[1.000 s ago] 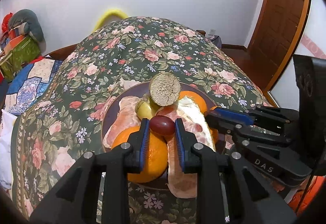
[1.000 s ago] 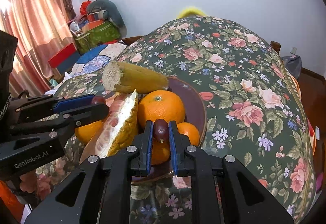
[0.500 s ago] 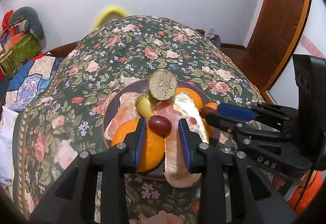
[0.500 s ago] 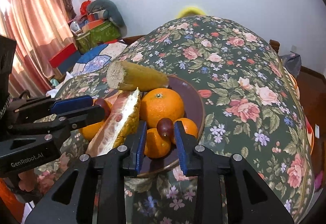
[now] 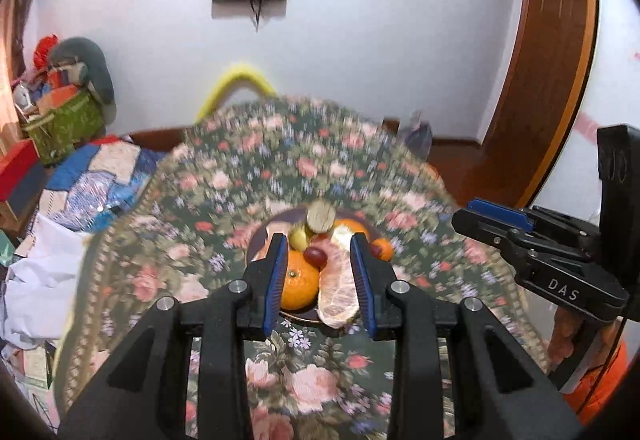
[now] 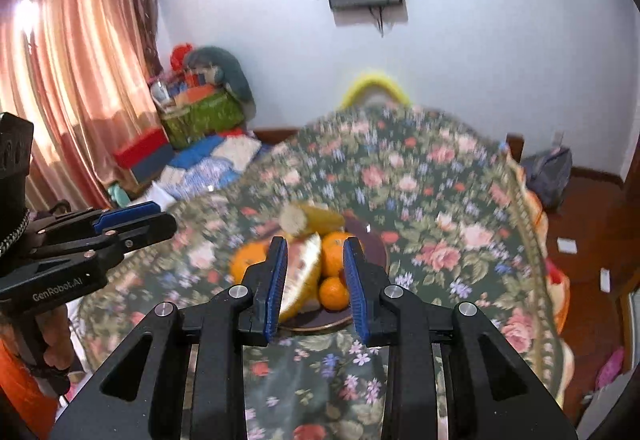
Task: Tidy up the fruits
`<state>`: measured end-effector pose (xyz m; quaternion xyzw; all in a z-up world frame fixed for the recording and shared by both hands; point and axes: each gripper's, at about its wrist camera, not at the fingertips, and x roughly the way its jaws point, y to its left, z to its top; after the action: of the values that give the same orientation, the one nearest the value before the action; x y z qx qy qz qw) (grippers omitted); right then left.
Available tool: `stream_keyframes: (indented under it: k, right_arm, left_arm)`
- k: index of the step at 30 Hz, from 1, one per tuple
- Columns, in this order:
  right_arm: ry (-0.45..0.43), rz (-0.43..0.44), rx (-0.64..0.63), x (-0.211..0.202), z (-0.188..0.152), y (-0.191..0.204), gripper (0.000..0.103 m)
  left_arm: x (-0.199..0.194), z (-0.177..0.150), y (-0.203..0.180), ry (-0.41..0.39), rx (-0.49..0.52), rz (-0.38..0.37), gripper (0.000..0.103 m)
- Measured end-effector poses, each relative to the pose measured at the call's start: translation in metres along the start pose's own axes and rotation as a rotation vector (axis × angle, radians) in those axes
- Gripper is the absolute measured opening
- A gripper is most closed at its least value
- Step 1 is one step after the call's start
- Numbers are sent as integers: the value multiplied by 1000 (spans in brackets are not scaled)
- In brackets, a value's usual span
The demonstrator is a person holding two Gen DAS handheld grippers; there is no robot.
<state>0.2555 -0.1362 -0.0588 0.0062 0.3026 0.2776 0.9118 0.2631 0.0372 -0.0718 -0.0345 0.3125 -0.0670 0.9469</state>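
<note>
Hovering apart from plate (image 5: 256, 246) of fruit, 2 grippers, fingers (image 5: 278, 272) parted, empty

One dark round plate (image 5: 256, 246), holding:
- Oranges: three, namely one large round orange (image 5: 299, 282) at the plate's near left, one (image 6: 334, 254) behind the pomelo, and one small (image 6: 334, 293) at the near right.
- Pale pink peeled pomelo wedges (image 5: 338, 294): at least one, possibly two.
- Dark red grapes (image 5: 316, 255): two.
- Yellow corn cob (image 6: 310, 222): one, at the plate's far side.
</note>
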Motion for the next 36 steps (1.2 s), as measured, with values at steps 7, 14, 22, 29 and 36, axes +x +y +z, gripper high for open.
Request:
stream_keyframes:
  k: [7,14,22,29,36]
  right_arm:
    - [-173,-21,-33,-93,10,41,30]
    - [-303,-47,-38,-161,-7,71,46]
    - [-417,-121,-44,-193,-25,92,83]
    - [-448,-173,-49,-194,-30,96,103]
    - [-464,-194,-37,-204,-37,95,103]
  left_arm:
    - [-107,1,-14,-177,-4,-9,32]
    - [-183,-21,-34,-304,24,8,40]
    - [-221,-44,-50,-389,40,43,77]
    - [-229,-51,-52,-419,30,47,95]
    - [-226,-52,-50,-427,11,69,102]
